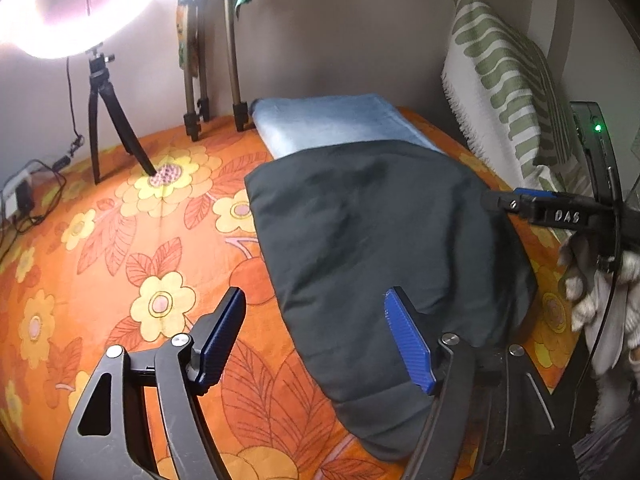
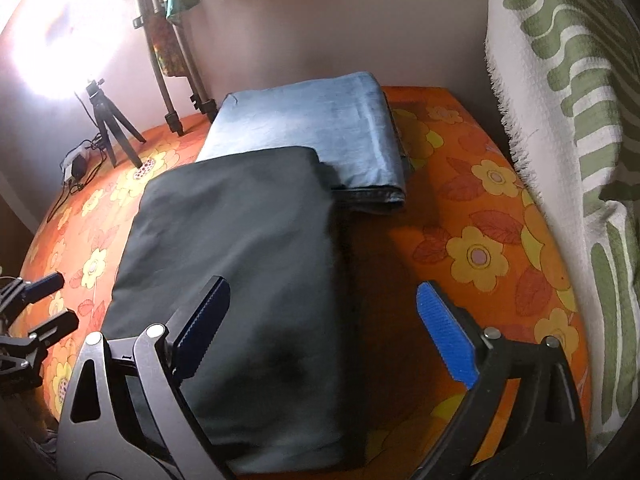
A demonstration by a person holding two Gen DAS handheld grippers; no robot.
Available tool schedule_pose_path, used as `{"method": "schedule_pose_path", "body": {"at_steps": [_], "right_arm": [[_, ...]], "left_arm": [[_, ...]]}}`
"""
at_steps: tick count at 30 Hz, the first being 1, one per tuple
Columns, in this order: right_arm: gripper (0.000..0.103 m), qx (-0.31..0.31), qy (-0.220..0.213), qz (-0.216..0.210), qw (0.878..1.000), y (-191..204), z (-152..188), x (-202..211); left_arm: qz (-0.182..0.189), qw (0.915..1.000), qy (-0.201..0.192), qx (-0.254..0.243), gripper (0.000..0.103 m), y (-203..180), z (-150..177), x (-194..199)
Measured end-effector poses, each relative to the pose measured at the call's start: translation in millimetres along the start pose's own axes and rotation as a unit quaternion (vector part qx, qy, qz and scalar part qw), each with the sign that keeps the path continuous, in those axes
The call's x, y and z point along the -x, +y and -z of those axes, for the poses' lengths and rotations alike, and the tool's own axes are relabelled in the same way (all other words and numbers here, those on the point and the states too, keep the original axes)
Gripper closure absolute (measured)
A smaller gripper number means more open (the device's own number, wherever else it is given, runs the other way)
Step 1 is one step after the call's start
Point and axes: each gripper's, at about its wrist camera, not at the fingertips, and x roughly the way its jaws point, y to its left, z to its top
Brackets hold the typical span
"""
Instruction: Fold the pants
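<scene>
Dark grey-black pants (image 1: 380,236) lie folded into a thick rectangle on the orange flowered bedspread (image 1: 120,240); they also show in the right wrist view (image 2: 248,248). Their far end overlaps folded light blue jeans (image 1: 332,120) (image 2: 316,128). My left gripper (image 1: 316,332) is open and empty, hovering over the pants' near left edge. My right gripper (image 2: 324,328) is open and empty above the pants' near right edge. The right gripper's tip shows at the right of the left wrist view (image 1: 520,204); the left gripper's fingers (image 2: 44,284) show at the left of the right wrist view.
A ring light on a small black tripod (image 1: 108,120) and taller tripod legs (image 1: 216,80) stand at the bed's far left by the wall. A charger and cables (image 1: 20,200) lie at the left edge. A green and white striped cushion (image 1: 508,92) leans at the right.
</scene>
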Motion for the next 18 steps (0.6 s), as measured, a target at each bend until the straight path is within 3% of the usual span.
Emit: {"method": "schedule_pose_path", "body": {"at_steps": [6,11,18], "right_arm": [[0.006,0.007,0.02,-0.053,0.998,-2.6,-7.8,-22.0],[0.006,0.037,0.046,-0.049,0.997,5.5,-6.6,-48.4],[0.002,-0.018,0.058,-0.109,0.992,-20.0,-13.9,-67.6]], "left_arm": [[0.057,0.9962,0.027,0.06,0.031,26.1,-9.7,-20.5],[0.066,0.9939,0.043,0.077,0.031,37.5,-16.8,-38.9],[0.077,0.9891,0.063,0.109,0.031,48.3,-25.9,-66.0]]}}
